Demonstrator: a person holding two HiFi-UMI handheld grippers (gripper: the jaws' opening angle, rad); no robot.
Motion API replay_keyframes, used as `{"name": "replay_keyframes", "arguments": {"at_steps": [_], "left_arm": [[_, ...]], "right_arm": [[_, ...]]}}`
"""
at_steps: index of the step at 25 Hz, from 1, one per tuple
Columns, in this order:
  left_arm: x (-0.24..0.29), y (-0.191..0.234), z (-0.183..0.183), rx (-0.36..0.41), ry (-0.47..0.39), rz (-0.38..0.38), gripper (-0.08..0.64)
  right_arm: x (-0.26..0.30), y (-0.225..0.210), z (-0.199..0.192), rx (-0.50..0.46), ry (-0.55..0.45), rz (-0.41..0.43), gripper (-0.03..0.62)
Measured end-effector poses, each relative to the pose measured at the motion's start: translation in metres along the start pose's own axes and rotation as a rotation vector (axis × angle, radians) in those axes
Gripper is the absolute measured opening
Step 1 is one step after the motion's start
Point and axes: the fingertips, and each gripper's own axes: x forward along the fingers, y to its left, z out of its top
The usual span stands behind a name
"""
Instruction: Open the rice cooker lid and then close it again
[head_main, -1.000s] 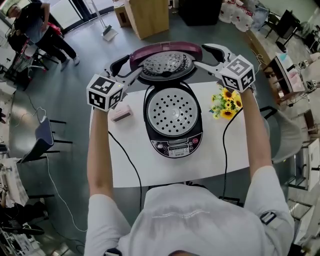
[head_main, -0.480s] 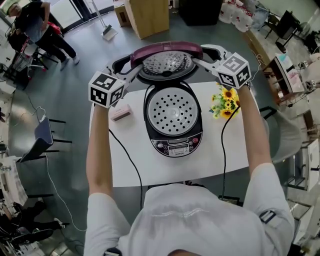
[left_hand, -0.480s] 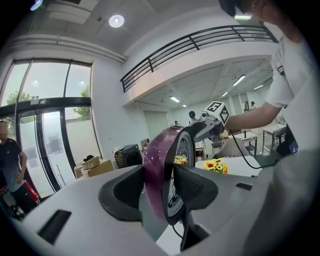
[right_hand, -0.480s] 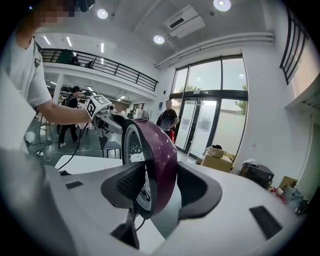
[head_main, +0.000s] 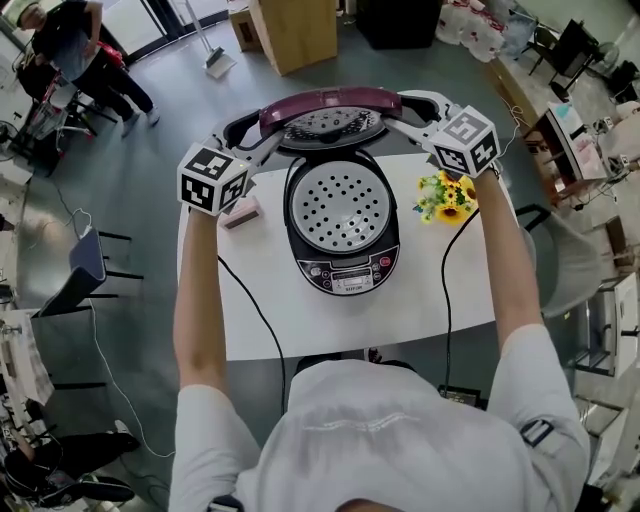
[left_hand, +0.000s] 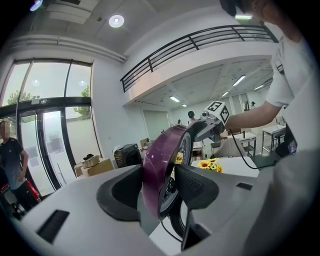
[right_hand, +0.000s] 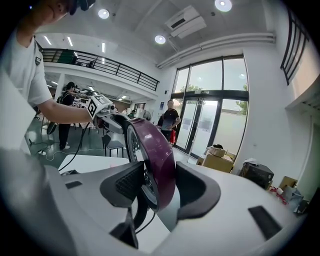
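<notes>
The black rice cooker stands on the white table, its perforated inner tray showing. Its purple lid is raised at the back and tilted forward. My left gripper is shut on the lid's left edge and my right gripper on its right edge. In the left gripper view the lid sits between the pads of the left gripper. The right gripper view shows the same lid held in the right gripper. Both pairs of jaws have just been closing with the lid's rim between them.
A bunch of sunflowers lies right of the cooker and a small pink thing left of it. Cables trail off the table's near edge. A chair stands at the left, a person far back left.
Both grippers have closed in from beside the lid onto its side edges. The lid has tipped further forward, so its inner plate looks flatter.
</notes>
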Motion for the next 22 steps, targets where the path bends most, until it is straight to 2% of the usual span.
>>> {"name": "replay_keyframes", "arguments": {"at_steps": [10, 18, 22], "left_arm": [[-0.031, -0.060, -0.015, 0.004, 0.036, -0.038, 0.276], [-0.047, -0.105, -0.044, 0.026, 0.096, -0.065, 0.325], [-0.053, -0.123, -0.053, -0.007, 0.096, -0.095, 0.353]], "right_arm": [[-0.033, 0.058, -0.018, -0.046, 0.036, 0.061, 0.253], [-0.050, 0.105, -0.047, -0.075, 0.079, 0.127, 0.305], [-0.056, 0.122, -0.058, -0.072, 0.097, 0.158, 0.314]]}}
